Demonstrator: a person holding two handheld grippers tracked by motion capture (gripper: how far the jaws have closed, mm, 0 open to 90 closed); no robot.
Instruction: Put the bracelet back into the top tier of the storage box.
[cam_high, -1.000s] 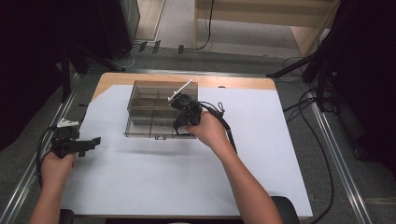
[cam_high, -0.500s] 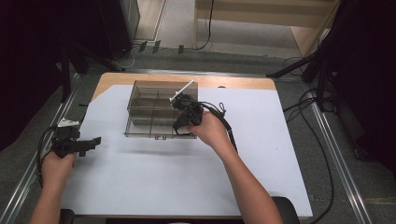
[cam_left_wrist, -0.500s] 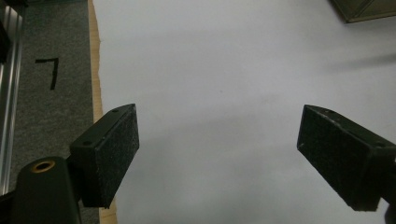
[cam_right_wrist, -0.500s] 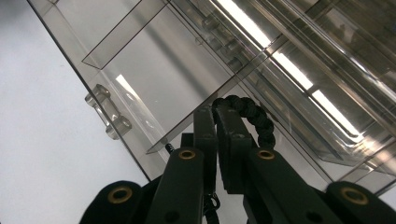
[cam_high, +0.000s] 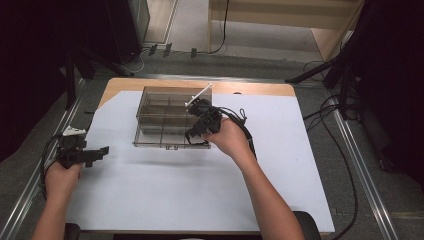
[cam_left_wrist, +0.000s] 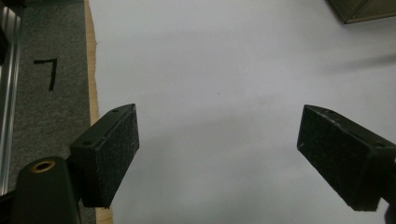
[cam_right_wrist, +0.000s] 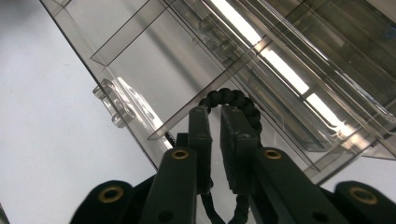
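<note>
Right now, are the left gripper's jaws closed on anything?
No. In the left gripper view the left gripper stands wide open, with only the bare white table cover showing between its pads.

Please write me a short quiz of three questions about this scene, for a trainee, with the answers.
1. True or false: the left gripper holds something.
2. What is between the jaws of the right gripper?
3. The right gripper is over: A) the clear compartment box; B) the bare white sheet; C) the floor.
Key: 1 false, its jaws stand open above the white sheet. 2 a black bead bracelet; the jaws have just been opening a little, with the bracelet between them. 3 A.
</note>
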